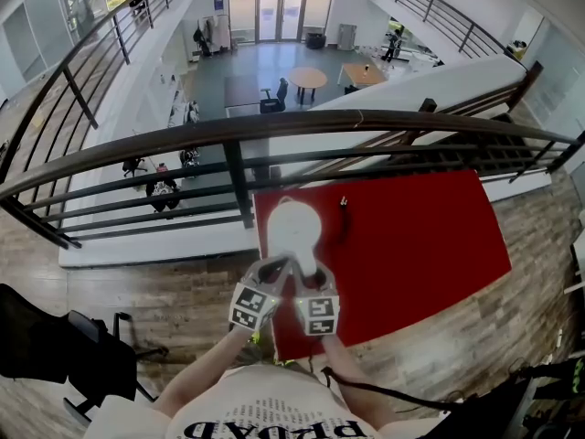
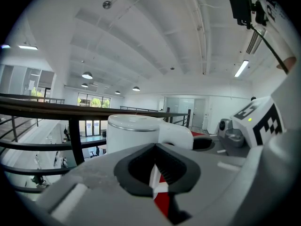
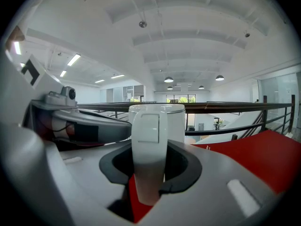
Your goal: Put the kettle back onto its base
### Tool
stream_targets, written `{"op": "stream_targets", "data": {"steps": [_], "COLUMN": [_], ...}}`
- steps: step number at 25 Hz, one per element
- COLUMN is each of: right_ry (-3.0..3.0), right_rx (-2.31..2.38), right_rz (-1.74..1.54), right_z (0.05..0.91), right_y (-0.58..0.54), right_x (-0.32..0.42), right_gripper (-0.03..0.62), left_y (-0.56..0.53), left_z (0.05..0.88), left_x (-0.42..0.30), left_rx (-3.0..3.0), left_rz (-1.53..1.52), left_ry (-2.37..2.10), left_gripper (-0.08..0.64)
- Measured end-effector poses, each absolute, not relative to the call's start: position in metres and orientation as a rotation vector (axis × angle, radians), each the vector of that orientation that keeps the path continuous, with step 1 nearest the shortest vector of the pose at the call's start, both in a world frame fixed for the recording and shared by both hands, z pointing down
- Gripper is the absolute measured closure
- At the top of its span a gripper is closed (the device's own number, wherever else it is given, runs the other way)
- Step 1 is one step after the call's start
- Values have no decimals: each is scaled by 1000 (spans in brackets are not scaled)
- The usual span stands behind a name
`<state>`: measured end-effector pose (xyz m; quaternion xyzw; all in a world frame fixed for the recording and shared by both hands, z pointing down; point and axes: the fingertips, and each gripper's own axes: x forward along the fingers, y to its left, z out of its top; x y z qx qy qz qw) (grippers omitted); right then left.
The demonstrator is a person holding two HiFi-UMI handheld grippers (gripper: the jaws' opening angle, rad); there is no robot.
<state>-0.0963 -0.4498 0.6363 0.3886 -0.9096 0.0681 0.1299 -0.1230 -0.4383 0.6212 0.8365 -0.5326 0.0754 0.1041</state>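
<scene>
Holding my right hand-held gripper (image 3: 149, 149) near level, clamped on the kettle (image 1: 292, 230) handle (image 3: 149, 128); left hand-held gripper (image 2: 154, 147) beside it, jaws together; railing (image 1: 239, 183) beyond.

Head view looks down; gripper views share kettle (image 1: 292, 230).

Red rectangular tabletop (image 1: 420, 236) bare at frame right of white plastic kettle (image 1: 292, 231). Dark metal railing (image 1: 274, 126) blocks behind; gap unclear.

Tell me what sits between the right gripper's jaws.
The white handle of the kettle stands upright between the jaws of the right gripper, which grip it. The right gripper view shows it.
</scene>
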Motion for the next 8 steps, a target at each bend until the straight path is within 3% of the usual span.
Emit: {"op": "stream_targets", "data": {"steps": [8], "right_ry": [-2640], "right_rx": [1120], "right_rz": [195], "right_z": [638], "right_y": [-448], "right_x": [-98], "right_gripper": [468], "left_y": [-435], "left_z": [623], "left_x": [-123], "left_rx": [2466], "left_rz": [221], "left_ry": [-1557], "left_gripper": [554]}}
